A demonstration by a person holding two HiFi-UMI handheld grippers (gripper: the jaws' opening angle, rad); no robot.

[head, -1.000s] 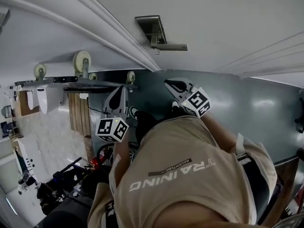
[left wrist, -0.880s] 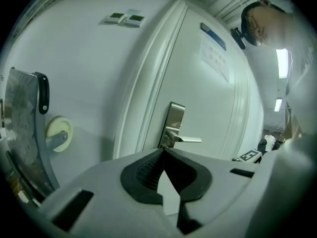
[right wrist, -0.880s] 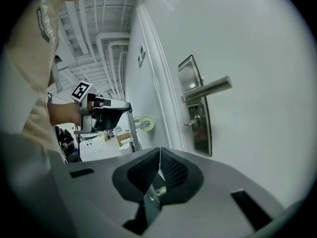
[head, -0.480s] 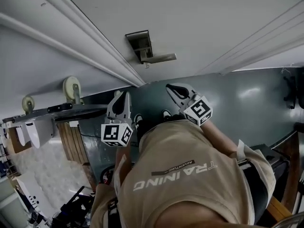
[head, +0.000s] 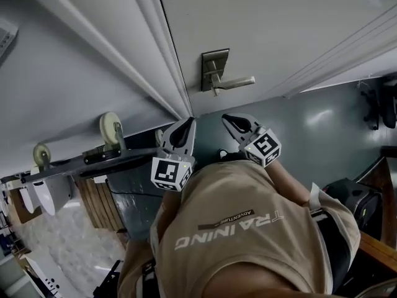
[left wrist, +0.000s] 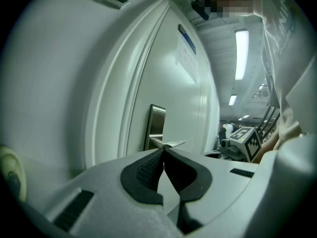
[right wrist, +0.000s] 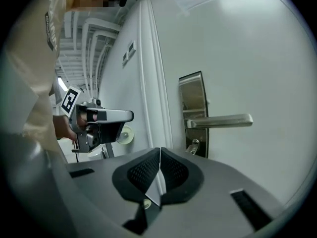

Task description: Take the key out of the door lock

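A brushed-metal lock plate (head: 214,68) with a lever handle (head: 239,82) sits on the white door (head: 279,23). In the right gripper view a small metal key (right wrist: 192,147) sticks out of the plate (right wrist: 192,95) below the lever (right wrist: 223,121). My right gripper (head: 228,118) hangs just below the lever, shut and empty, a short way off the key. Left of it, near the door frame, my left gripper (head: 188,122) is also shut with nothing in it. The left gripper view shows its closed tips (left wrist: 162,150) in front of the plate (left wrist: 156,125).
The white door frame (head: 167,61) runs beside the lock. A wheeled metal cart (head: 93,157) stands at the left by the wall. A dark bag (head: 356,200) lies on the grey-green floor (head: 322,129) at the right.
The view has swung closer to the door. Both grippers have risen toward the lock plate; the left one has moved right, up to the door frame. Both stay shut.
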